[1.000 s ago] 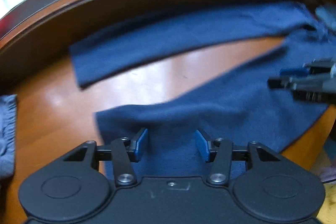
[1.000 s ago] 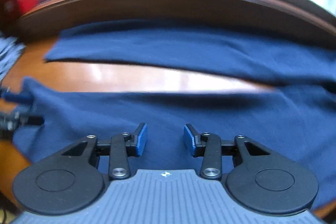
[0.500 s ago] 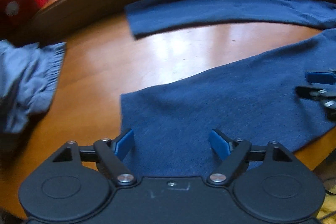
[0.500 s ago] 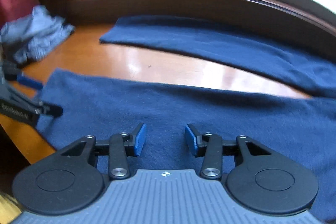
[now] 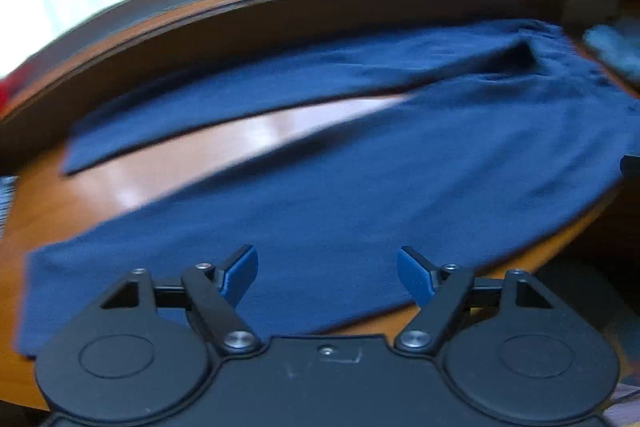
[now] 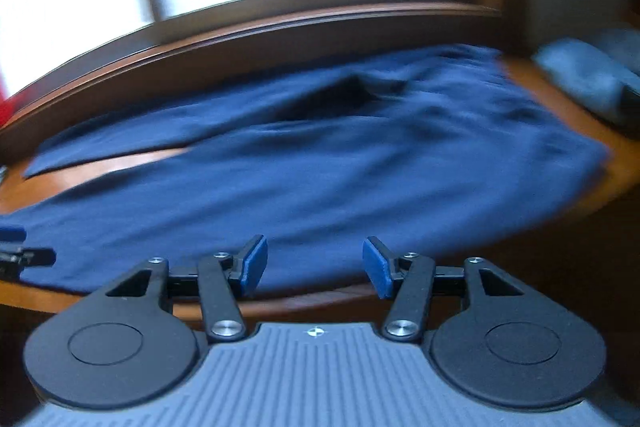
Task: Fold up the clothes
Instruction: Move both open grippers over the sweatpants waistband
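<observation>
A pair of navy blue trousers [image 5: 360, 179] lies spread flat on a round wooden table [image 5: 224, 147], legs pointing left, waist at the right; it also shows in the right wrist view [image 6: 320, 167]. My left gripper [image 5: 326, 277] is open and empty, just above the near leg close to the table's front edge. My right gripper [image 6: 314, 267] is open and empty, at the front edge of the near leg. The left gripper's tips [image 6: 16, 247] show at the left edge of the right wrist view.
A raised wooden rim [image 5: 280, 7] and a bright window run behind the table. A grey-blue folded cloth [image 6: 588, 79] lies at the table's right side. Bare wood [image 5: 180, 163] shows between the two trouser legs.
Both views have swung to the right, toward the waist end. The left gripper's fingers are wider apart than one second ago. The grey garment and red box at the left have left view.
</observation>
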